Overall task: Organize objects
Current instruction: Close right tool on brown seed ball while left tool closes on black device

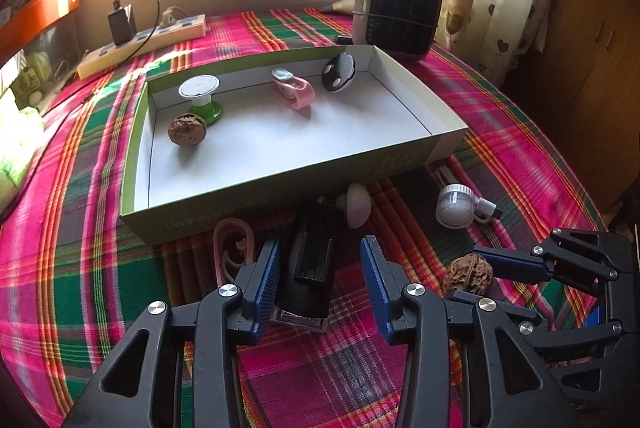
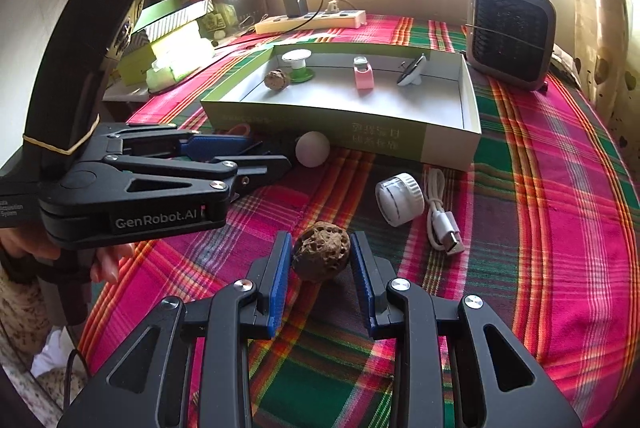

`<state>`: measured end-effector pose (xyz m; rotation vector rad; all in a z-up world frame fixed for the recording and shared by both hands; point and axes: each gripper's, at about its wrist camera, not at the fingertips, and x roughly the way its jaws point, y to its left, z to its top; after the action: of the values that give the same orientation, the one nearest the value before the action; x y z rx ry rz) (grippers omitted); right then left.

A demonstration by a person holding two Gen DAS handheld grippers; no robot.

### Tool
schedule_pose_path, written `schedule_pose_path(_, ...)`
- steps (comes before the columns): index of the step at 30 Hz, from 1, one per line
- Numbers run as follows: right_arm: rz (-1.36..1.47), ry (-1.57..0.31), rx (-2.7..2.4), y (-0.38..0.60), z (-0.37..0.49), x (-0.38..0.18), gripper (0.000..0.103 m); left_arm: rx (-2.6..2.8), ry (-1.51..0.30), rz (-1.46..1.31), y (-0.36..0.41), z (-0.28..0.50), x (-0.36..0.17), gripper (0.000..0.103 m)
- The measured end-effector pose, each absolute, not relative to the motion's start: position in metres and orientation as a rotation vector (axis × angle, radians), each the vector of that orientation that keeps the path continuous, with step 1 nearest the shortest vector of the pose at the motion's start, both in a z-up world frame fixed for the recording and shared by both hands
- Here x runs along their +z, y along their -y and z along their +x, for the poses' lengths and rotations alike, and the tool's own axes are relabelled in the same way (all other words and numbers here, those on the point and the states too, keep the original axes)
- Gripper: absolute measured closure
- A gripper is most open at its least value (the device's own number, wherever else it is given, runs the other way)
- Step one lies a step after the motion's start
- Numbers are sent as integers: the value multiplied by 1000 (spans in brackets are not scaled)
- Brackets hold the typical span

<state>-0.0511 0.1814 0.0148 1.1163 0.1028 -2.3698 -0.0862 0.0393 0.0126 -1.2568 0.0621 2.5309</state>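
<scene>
**Walnut held on the right, black device straddled on the left**

A wrinkled brown walnut [image 2: 320, 255] is gripped between the blue pads of the right gripper [image 2: 320, 260], just above the pink-and-green plaid cloth [image 2: 560, 228]. The left gripper [image 1: 320, 268] is seen with its jaws apart around a black oblong device [image 1: 310, 268] lying on the cloth; its right-hand pad stands clear of the device, so nothing is clamped.

Just beyond both grippers a shallow green cardboard box with a white interior [image 1: 448, 144] is placed. Inside it are found a second walnut [image 1: 187, 129], a green-based white-topped round stand [image 1: 202, 96], a pink clip-shaped item [image 1: 294, 90] and a black-and-white disc [image 1: 339, 72].

On the cloth in front of the box, a white dome-shaped piece [image 2: 313, 149], a white round capped gadget [image 2: 399, 199] and a coiled white cable [image 2: 440, 216] are laid.
</scene>
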Motion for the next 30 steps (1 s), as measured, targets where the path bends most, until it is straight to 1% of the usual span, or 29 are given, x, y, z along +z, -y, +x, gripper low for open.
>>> schedule_pose_path(10, 1122, -99, -2379, -186, -51, 14, 72, 2524, -34, -1262, -43, -84, 10, 64)
schedule_pose_path(15, 1125, -100, -2377, -186, -52, 13, 72, 2532, -67, -1274, -48, -84, 7, 64)
schedule_pose_path(22, 1131, -95, -2373, -188, -53, 12, 72, 2549, -62, -1266, -47, -84, 7, 64)
schedule_pose_path(27, 1132, -96, -2373, -187, -52, 12, 72, 2566, -58, -1259, -48, -83, 7, 66)
schedule_pose_path(30, 1132, -96, -2372, -187, -52, 12, 72, 2581, -81, -1256, -49, -83, 6, 71)
